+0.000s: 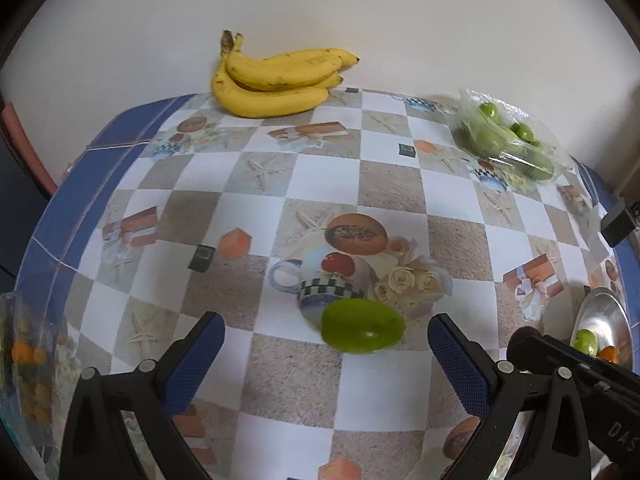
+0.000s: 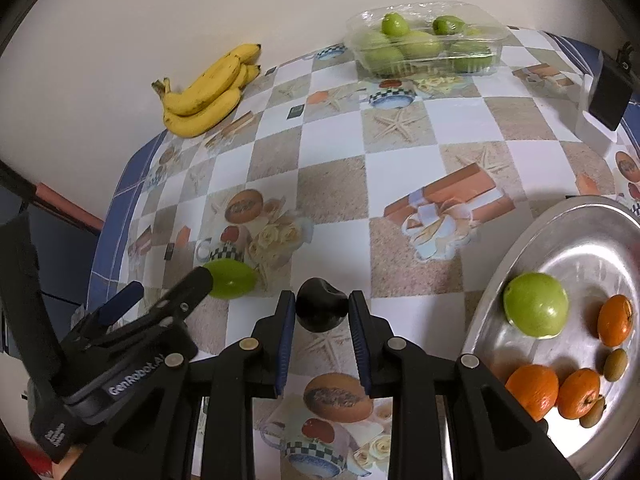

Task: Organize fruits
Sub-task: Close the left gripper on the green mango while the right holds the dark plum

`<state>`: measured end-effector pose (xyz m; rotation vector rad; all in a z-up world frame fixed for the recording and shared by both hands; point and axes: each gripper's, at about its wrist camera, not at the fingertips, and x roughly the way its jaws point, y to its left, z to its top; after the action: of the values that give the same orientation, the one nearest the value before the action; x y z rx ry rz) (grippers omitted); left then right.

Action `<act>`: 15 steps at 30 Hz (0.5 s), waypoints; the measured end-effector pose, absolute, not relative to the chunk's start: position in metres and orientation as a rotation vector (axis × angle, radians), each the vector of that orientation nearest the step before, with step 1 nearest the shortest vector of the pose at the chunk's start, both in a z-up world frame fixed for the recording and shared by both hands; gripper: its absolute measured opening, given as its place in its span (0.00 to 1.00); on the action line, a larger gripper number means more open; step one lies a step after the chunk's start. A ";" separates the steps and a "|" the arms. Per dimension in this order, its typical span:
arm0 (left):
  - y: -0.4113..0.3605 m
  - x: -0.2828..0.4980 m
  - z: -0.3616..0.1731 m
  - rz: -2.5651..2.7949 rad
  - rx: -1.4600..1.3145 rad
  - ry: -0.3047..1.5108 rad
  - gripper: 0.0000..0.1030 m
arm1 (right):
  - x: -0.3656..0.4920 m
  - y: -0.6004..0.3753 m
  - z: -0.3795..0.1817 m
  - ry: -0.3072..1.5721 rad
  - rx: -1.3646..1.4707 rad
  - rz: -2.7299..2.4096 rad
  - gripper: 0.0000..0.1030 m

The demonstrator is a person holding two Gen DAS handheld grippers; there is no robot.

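While both grippers are angled down over the table (image 2: 400, 168), their states differ. Right gripper (image 2: 322, 312): jaws narrow, blue pads pressed on either side of a dark plum (image 2: 320, 310), which is held above the checked tablecloth, short of the tray (image 2: 568, 224). Left gripper (image 1: 326, 332): jaws wide, nothing between the pads; a green fruit (image 1: 363, 331) lies on the cloth ahead of and between the fingertips, touching neither as far as the left wrist view shows. In the right wrist view the same fruit sits just past the tip of one left finger; contact there cannot be determined. The round metal tray sits at the right side of the table and holds a green apple (image 2: 536, 304), three oranges (image 2: 532, 390) and two small brownish-green fruits (image 2: 615, 364), kind not determinable. The apple is near the tray's left rim; the oranges lie closer to the camera and to the right. At the far edge, bananas (image 1: 276, 80) lie against the wall. A clear plastic box (image 2: 428, 40) of green fruits stands at the far right, well apart from the bananas. A clear bag (image 1: 28, 364) holding small orange fruits shows at the left edge of the left wrist view, blurred.
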<state>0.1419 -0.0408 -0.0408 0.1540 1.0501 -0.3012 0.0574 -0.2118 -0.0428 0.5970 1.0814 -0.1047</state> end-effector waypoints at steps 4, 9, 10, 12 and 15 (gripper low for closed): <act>-0.049 0.147 -0.049 -0.305 0.152 1.074 0.97 | 0.059 -0.219 -0.043 1.077 0.610 -0.110 0.27; -0.057 0.149 -0.062 -0.316 0.149 1.106 0.92 | 0.059 -0.225 -0.046 1.082 0.622 -0.115 0.27; -0.059 0.149 -0.065 -0.317 0.151 1.112 0.90 | 0.059 -0.226 -0.046 1.083 0.623 -0.116 0.27; -0.062 0.150 -0.068 -0.323 0.156 1.122 0.87 | 0.059 -0.226 -0.047 1.084 0.622 -0.117 0.27; -0.065 0.150 -0.073 -0.334 0.151 1.134 0.85 | 0.058 -0.228 -0.047 1.086 0.625 -0.119 0.27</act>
<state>0.1503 -0.0652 -0.0731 0.1509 1.1345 -0.3338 0.0582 -0.2276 -0.0470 0.6249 1.0859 -0.1186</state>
